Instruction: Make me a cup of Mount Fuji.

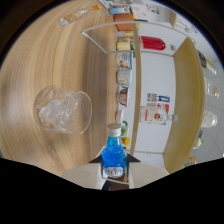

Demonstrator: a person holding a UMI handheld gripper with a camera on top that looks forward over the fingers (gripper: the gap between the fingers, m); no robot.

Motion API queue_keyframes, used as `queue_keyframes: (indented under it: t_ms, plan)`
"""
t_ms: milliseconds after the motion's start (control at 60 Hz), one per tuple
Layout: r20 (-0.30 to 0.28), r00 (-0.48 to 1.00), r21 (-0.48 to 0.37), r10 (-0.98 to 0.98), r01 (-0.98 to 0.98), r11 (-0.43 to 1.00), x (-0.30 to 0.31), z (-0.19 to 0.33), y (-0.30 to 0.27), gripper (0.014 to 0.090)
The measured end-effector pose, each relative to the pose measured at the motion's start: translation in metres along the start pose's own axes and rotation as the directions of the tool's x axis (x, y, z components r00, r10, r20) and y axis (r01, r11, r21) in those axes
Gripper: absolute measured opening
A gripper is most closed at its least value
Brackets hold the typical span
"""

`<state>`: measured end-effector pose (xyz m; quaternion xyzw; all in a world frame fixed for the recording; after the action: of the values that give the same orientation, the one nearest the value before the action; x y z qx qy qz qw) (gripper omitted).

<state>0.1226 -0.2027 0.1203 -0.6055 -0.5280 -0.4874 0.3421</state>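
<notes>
So the blue bottle [114,155] with the silver cap sits right between the claw [114,174] fingers, which look clamped onto its lower body, holding it up over the wooden table [40,60]. Off to one side, near the bottle, a clear glass [62,110] full of ice. Beyond that, a white wire rack [122,55] lined with small bottles.

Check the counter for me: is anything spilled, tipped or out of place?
No spill shows. The view is rolled sideways, so apparent tilt says little. The hand-held gripper is shut on the blue bottle, its cap on. The glass of ice sits apart on the wooden counter, ice inside it. Nothing stands out.
</notes>
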Motion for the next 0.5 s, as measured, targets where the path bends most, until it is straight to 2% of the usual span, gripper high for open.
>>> queue_keyframes:
  t_ms: [133,250,400,500]
  plan:
    - [-0.012,0.981,-0.03,-0.192,0.192,0.981,0.003,0.007,0.0,0.0351]
    - [0.001,0.951,-0.03,-0.308,0.308,0.951,-0.004,0.009,-0.002,0.0352]
    - [0.006,0.957,-0.015,-0.291,0.292,0.956,-0.007,0.009,-0.006,0.0352]
    - [0.011,0.986,0.021,-0.164,0.164,0.986,-0.001,0.004,-0.009,0.0355]
